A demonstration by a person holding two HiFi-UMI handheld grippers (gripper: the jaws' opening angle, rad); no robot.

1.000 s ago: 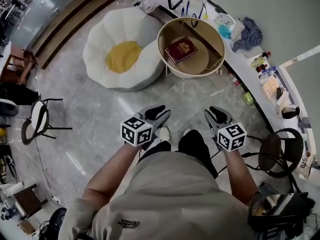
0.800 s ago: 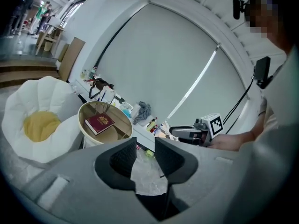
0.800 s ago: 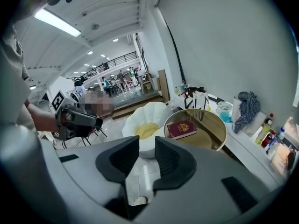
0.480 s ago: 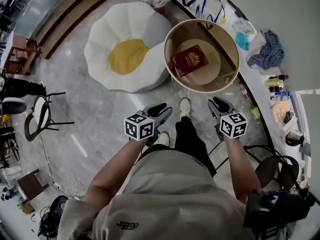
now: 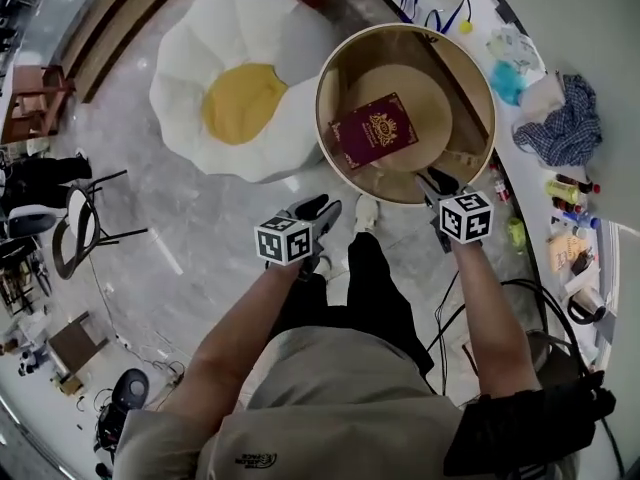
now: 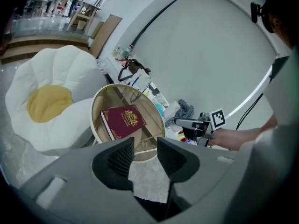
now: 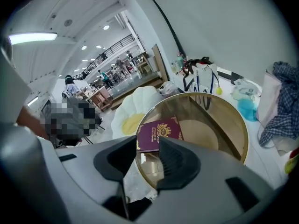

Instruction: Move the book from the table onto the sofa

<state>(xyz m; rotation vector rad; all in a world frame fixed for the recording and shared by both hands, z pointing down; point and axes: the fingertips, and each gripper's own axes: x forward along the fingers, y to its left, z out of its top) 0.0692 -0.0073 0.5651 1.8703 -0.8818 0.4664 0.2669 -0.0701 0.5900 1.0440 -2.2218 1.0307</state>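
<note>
You have stepped closer since a second ago, and the round glass-topped table with a cream rim (image 5: 404,29) now sits just ahead of both grippers. The dark red hardback book with gold ornament (image 5: 372,131) lies flat on the glass. Your left gripper (image 5: 320,211) and right gripper (image 5: 434,184) have just been opening, and each stands apart with nothing between its jaws. The white petal-shaped sofa with a yellow centre (image 5: 238,103) sits just beside the table.

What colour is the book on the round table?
Dark red with gold decoration; the book shows best in the head view.
</note>
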